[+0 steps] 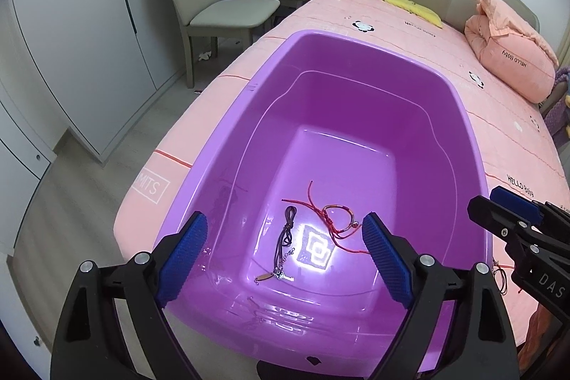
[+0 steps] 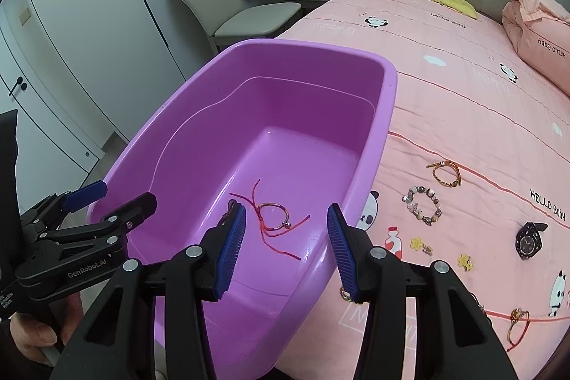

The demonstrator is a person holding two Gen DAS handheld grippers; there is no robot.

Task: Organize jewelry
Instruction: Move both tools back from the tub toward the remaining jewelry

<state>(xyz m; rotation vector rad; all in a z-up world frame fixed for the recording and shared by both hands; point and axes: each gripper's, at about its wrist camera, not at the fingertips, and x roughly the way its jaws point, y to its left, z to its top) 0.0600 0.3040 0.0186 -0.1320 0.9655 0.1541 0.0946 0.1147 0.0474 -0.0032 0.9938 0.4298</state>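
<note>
A purple plastic tub (image 1: 459, 116) (image 2: 388, 95) sits at the edge of a pink bed. On its floor lie a red cord bracelet (image 1: 335, 216) (image 2: 274, 216) and a dark cord necklace (image 1: 286, 237) with a small pendant. My left gripper (image 1: 281, 230) (image 2: 117, 196) hovers over the tub, jaws wide open and empty. My right gripper (image 2: 286, 214) (image 1: 498, 207) is over the tub's right side, open about halfway with nothing between its pads. On the bedspread to the right lie a braided gold bracelet (image 2: 445, 173), a beaded bracelet (image 2: 422, 205), a black watch (image 2: 529, 239) and a red-cord bracelet (image 2: 516, 323).
Small yellow flower pieces (image 2: 416, 243) lie near the tub. A folded pink quilt (image 1: 509, 52) and a yellow pillow (image 1: 409, 4) are at the head of the bed. Beige chairs (image 1: 221, 13) and white wardrobes (image 1: 71, 59) stand to the left. A person's hand (image 2: 35, 337) holds the left gripper.
</note>
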